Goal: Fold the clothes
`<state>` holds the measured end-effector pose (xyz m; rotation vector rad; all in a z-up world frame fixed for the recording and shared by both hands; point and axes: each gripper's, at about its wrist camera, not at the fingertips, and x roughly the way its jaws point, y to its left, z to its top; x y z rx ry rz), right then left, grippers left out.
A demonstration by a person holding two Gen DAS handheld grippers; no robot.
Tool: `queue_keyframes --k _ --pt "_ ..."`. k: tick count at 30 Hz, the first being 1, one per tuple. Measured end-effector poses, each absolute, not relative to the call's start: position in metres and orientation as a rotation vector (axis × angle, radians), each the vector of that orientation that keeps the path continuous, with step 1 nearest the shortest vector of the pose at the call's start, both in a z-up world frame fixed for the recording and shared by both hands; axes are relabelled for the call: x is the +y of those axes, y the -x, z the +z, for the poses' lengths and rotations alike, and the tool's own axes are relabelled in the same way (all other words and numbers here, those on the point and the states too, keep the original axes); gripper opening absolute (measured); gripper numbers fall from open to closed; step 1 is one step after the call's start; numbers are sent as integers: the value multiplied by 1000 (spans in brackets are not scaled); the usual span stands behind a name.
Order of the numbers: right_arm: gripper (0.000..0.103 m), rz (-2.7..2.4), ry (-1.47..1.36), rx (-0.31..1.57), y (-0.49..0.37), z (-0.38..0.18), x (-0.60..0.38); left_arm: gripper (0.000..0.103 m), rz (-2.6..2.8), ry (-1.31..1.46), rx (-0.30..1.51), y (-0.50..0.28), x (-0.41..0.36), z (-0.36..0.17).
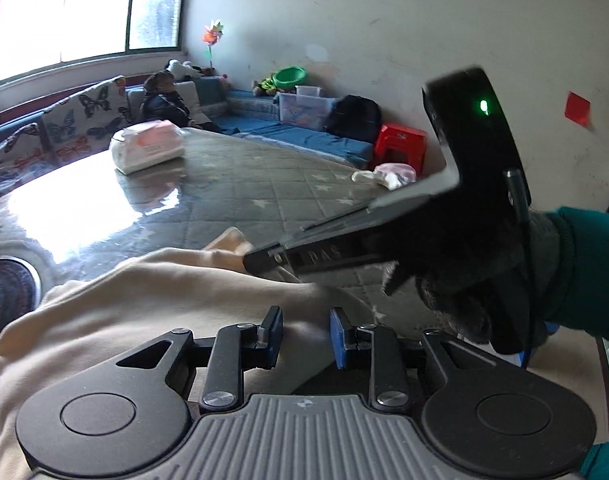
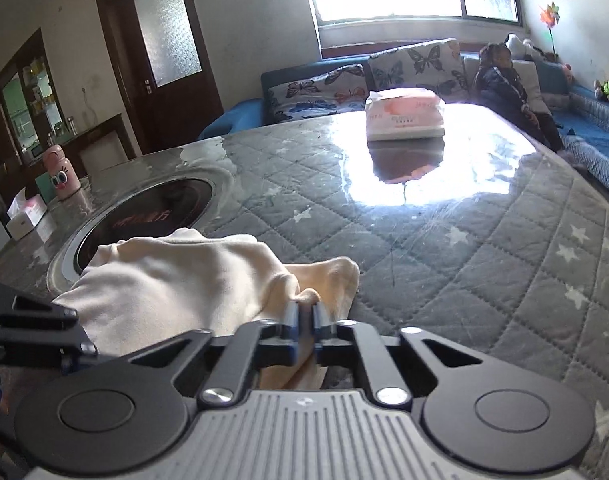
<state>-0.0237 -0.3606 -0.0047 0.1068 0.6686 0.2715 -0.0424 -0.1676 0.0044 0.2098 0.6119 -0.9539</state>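
A cream garment [image 1: 144,300] lies bunched on the grey quilted table cover [image 1: 264,184]. My left gripper [image 1: 306,330] is open just above the cloth, which passes under the gap between its blue pads. My right gripper [image 2: 305,318] is shut on a pinched fold of the same cream garment [image 2: 176,280], lifting its edge. In the left wrist view the right gripper [image 1: 264,262] comes in from the right, held by a dark gloved hand [image 1: 456,280] in a teal sleeve, its tip in the cloth. Part of the left gripper [image 2: 36,328] shows at the left edge of the right wrist view.
A pack of tissues [image 2: 404,114] sits on the far side of the table. A round recessed cooktop [image 2: 144,220] lies left of the garment. Small pink and white clothes [image 1: 388,174] rest at the table's far right edge. A person [image 2: 504,80] sits on the sofa behind.
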Motion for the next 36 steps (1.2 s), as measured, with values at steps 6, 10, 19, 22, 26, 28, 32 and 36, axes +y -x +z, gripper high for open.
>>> queue_keyframes --k 6,10,19,22,26,28,32,36 --pt "3 255 -23 601 27 13 -356 35 -967 -219 615 42 -168 -3" --pt "4 258 -34 614 23 10 -364 37 -968 -222 615 44 -169 -4" --pt "5 290 -67 626 19 17 -380 42 -994 -217 568 38 -180 5" --pt "5 368 -68 628 22 28 -375 46 -1020 -240 573 42 -191 0" --pt "6 441 -17 680 14 19 -357 48 -1051 -259 561 53 -199 -5" --pt "6 455 7 725 7 7 -350 50 -1071 -264 557 58 -201 -6" --pt "6 450 -11 747 0 -4 -352 51 -1077 -264 566 61 -191 -8" --pt "7 436 6 724 9 3 -351 51 -1020 -250 547 65 -159 3"
